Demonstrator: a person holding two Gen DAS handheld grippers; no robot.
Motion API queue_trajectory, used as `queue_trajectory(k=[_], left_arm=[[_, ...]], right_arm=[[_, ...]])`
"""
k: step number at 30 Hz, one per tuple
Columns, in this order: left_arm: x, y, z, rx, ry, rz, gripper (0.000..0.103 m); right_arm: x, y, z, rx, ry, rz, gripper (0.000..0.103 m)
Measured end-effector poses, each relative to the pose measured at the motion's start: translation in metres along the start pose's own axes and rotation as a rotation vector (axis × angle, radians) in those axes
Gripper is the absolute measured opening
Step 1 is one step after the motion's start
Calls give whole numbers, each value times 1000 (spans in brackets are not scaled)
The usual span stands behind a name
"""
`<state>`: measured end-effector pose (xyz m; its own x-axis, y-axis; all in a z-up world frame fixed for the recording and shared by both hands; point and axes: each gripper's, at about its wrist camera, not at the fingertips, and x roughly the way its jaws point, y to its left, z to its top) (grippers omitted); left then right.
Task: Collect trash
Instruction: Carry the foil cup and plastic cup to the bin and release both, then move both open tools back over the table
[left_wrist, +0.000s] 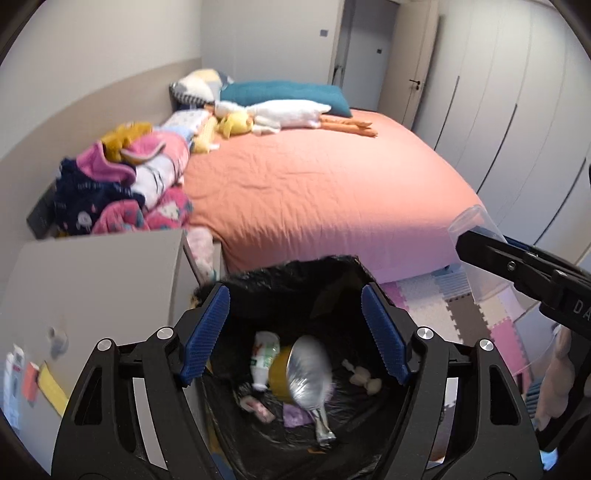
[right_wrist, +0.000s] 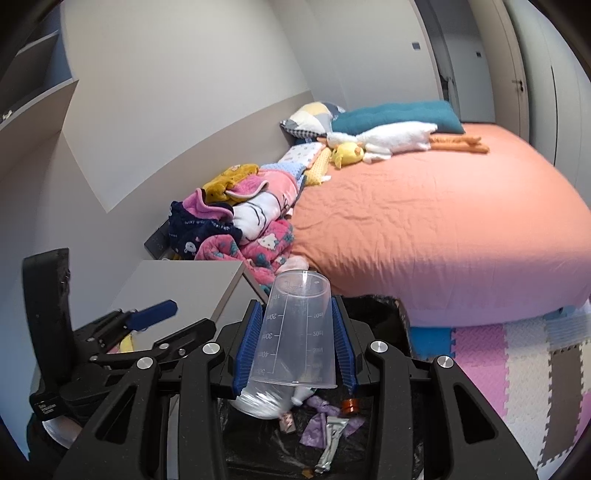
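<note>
A bin lined with a black bag (left_wrist: 295, 273) stands at the foot of the bed; it also shows in the right wrist view (right_wrist: 373, 310). Inside lie a silver foil bag (left_wrist: 308, 373), a crushed white bottle (left_wrist: 264, 360), wrappers (right_wrist: 325, 432) and scraps. My left gripper (left_wrist: 295, 332) is open and empty just above the bin's mouth. My right gripper (right_wrist: 297, 343) is shut on a clear plastic measuring cup (right_wrist: 295, 325), held upside down over the bin. The cup (left_wrist: 476, 236) and right gripper also show at the right of the left wrist view.
A grey bedside cabinet (left_wrist: 92, 288) stands left of the bin, with small items on its top. The bed with an orange sheet (left_wrist: 314, 192) carries piled clothes (left_wrist: 122, 184) and soft toys. Coloured foam mats (right_wrist: 517, 369) cover the floor. Wardrobe doors (left_wrist: 517, 110) line the right wall.
</note>
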<state>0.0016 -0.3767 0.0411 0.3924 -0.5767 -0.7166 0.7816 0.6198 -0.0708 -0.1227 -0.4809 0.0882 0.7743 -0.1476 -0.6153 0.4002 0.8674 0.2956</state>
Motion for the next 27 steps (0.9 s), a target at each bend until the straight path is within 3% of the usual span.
queue_trajectory(k=[1,3,4,27], left_arm=[[0,-1,1,3,-2,17,80],[-2,1,1,-7,-15,37,84],[-2,2,1,-13,-15,36,84],[-8,26,-8,-53,-2,73,84]], right_arm=[[0,0,0,7,1,-1,44],[-3,-1,0,19,-9,-10,62],[-4,-2,-1,19,-14,-17,63],[11,11,5,-4,12,26,64]])
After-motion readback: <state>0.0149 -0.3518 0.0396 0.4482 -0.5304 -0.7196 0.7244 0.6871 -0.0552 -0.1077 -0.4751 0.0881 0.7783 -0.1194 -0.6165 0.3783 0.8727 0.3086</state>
